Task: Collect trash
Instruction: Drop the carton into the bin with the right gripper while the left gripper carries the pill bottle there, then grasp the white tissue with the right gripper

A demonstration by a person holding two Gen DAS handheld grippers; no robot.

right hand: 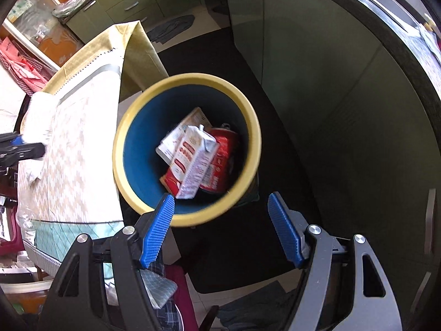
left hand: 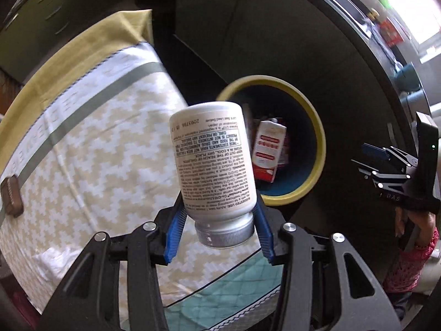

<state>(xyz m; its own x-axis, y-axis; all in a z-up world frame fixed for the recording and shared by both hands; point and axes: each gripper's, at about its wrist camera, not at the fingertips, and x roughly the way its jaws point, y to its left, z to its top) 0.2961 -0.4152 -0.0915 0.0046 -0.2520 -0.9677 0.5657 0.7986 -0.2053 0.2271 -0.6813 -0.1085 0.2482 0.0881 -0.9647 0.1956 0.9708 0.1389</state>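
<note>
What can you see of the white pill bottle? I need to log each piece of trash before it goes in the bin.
The white pill bottle looks like glossy plastic, with a silver ribbed screw cap still on. It is held upside down and slightly tilted, cap toward the camera, base toward the bin. Its back label carries dense black print, including warnings and suggested use. The left gripper clamps it near the neck, a blue finger pad on each side. It hangs in the air over the table edge, short of the bin, touching nothing else.
</note>
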